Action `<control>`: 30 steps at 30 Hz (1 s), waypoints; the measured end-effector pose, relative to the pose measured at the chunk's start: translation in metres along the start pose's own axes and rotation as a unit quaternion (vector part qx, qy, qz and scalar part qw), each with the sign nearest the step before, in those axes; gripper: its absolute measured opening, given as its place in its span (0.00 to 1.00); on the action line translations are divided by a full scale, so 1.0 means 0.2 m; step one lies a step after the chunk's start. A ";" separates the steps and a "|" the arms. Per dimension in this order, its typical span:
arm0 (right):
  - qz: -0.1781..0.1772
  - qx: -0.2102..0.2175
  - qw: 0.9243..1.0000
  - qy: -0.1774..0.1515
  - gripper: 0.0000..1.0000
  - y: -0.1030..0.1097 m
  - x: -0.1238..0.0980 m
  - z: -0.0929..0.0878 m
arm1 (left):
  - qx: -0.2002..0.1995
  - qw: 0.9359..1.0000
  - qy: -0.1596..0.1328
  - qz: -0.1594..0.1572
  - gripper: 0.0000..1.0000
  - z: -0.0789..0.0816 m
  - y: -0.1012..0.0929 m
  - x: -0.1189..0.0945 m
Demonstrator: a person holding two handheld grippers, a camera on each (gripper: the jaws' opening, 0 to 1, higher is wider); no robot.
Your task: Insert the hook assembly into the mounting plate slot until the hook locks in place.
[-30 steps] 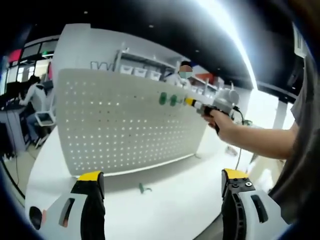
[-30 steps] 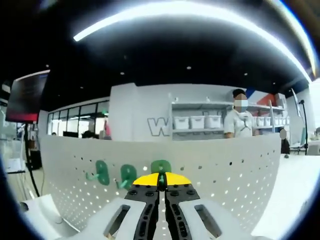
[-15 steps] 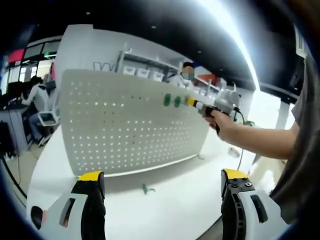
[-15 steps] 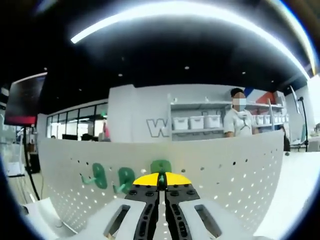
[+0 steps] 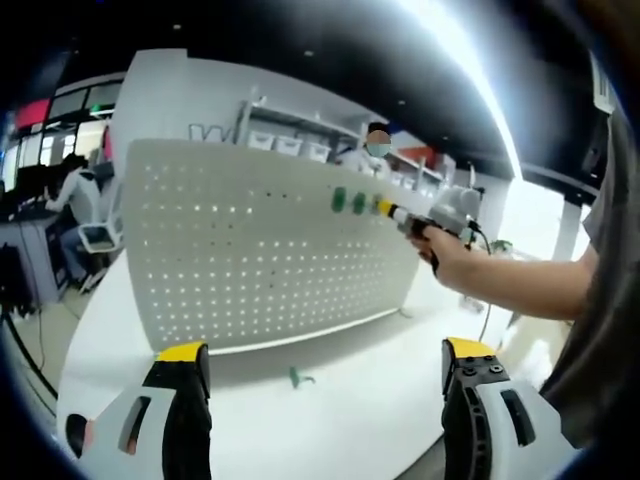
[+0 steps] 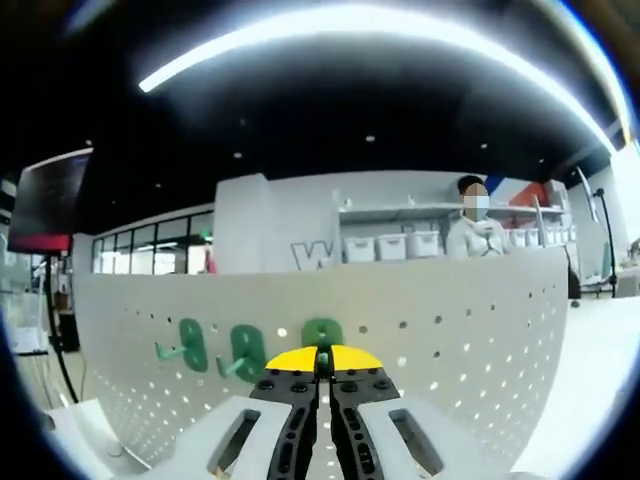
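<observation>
A green hook (image 6: pixel 322 333) is pinched between the closed jaws of the right gripper (image 6: pixel 322 372) and pressed against the upper part of a white pegboard (image 6: pixel 450 340), just right of two green hooks (image 6: pixel 185 345) already hanging in its holes. In the left gripper view the same gripper (image 5: pixel 395 212), held in a person's hand (image 5: pixel 445 255), meets the board (image 5: pixel 250 260) near its top edge, beside the mounted pair (image 5: pixel 348 201). The left gripper (image 5: pixel 325 365) waits low over the white table (image 5: pixel 340 400) with its jaws wide apart and nothing between them; one more small green hook (image 5: pixel 298 378) lies loose on the table at the foot of the board. To seat this hook well, it likely needs keeping square to the board, its prongs lined up with the holes, then pushing in and down until it catches, with the grip held firm until then. On the wall behind, only a large letter "W" (image 6: pixel 305 254) can be read; the bins (image 6: pixel 390 246) on the shelves carry no legible labels.
</observation>
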State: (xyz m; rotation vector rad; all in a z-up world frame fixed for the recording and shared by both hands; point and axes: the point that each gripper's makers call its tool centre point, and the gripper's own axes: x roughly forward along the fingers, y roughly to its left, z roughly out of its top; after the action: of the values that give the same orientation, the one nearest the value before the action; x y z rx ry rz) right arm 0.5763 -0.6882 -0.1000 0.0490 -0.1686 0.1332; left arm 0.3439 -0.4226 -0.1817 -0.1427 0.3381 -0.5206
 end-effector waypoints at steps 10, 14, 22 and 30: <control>-0.003 0.002 1.000 0.003 0.00 0.00 0.00 -0.01 | -0.005 1.000 0.000 0.007 0.98 -0.01 0.02 0.01; -0.007 -0.003 1.000 0.004 0.01 0.00 0.00 -0.01 | -0.006 1.000 -0.002 0.008 0.98 -0.01 0.02 0.01; -0.013 -0.009 0.999 0.029 0.02 0.00 0.00 -0.05 | -0.011 1.000 -0.012 0.007 0.98 -0.03 0.03 -0.01; -0.014 0.012 0.999 0.049 0.12 -0.02 -0.02 -0.08 | 0.002 1.000 0.012 -0.004 0.98 -0.07 0.01 0.03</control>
State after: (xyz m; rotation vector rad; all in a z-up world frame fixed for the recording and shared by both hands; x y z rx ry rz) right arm 0.5762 -0.6923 -0.1167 0.0677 -0.0684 0.1095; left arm 0.3445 -0.4235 -0.1967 -0.1343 0.3608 -0.5322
